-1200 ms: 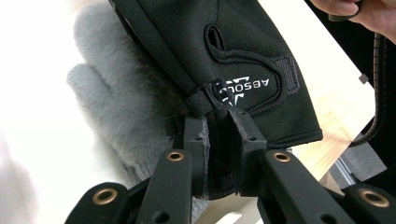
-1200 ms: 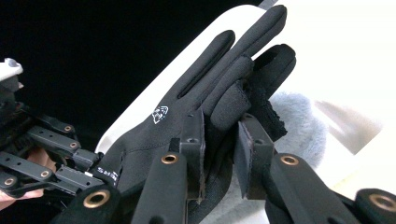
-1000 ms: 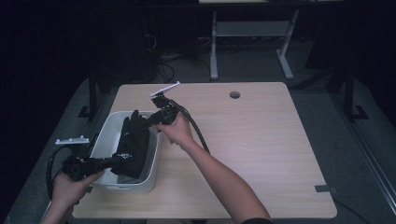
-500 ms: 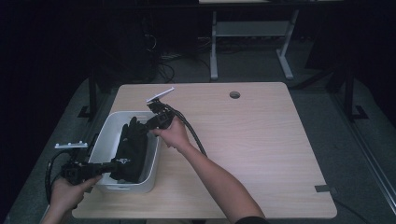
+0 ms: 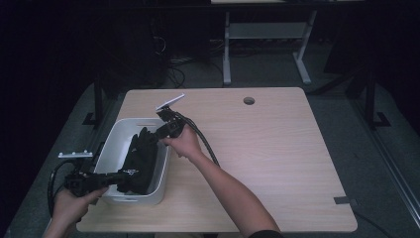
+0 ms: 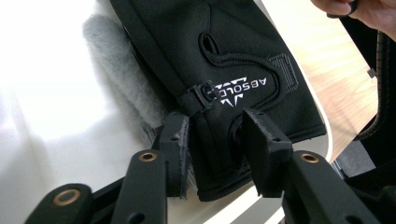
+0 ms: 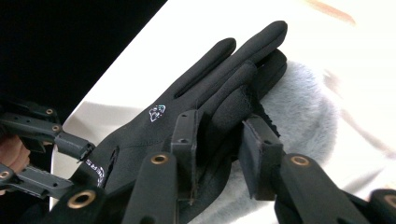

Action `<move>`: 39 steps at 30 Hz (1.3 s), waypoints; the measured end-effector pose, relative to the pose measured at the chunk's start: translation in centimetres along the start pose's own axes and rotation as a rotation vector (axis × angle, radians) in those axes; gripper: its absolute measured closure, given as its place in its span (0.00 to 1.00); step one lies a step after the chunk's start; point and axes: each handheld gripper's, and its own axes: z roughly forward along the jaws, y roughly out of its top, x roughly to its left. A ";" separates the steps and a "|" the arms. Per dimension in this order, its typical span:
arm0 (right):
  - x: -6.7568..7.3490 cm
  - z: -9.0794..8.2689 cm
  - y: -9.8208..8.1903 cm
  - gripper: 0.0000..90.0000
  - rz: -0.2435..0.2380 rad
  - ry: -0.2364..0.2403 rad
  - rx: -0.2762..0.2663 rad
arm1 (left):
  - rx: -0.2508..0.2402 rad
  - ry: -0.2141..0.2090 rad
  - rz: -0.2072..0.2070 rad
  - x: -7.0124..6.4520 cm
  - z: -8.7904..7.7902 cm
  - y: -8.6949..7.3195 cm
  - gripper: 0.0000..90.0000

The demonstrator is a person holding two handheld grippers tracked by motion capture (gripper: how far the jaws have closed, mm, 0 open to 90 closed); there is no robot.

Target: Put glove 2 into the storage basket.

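While loosened, glove (image 6: pixel 224 70) between both tongs

Light wood tabletop (image 5: pixel 277 163), round cable hole (image 5: pixel 248 100) at far centre. White bin (image 5: pixel 115 144) sits directly on it at near-left corner; grey tape patch (image 5: pixel 343 200) near-right edge.

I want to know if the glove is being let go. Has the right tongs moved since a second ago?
No: the right tongs stays over the far end of the white bin, at the black glove; its jaws have just been opening.
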 end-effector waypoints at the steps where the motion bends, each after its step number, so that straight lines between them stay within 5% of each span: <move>1: 0.0 0.0 0.0 0.74 0.006 -0.001 -0.005 | -0.006 0.001 -0.002 0.0 -0.1 0.1 0.67; 15: -0.2 -2.7 0.1 0.65 0.000 0.014 -0.052 | -0.044 0.028 0.018 -0.7 -1.3 1.6 0.65; 39: -1.6 -9.1 -1.7 0.59 0.018 0.031 -0.151 | -0.054 -0.027 0.100 -4.4 -0.3 4.5 0.63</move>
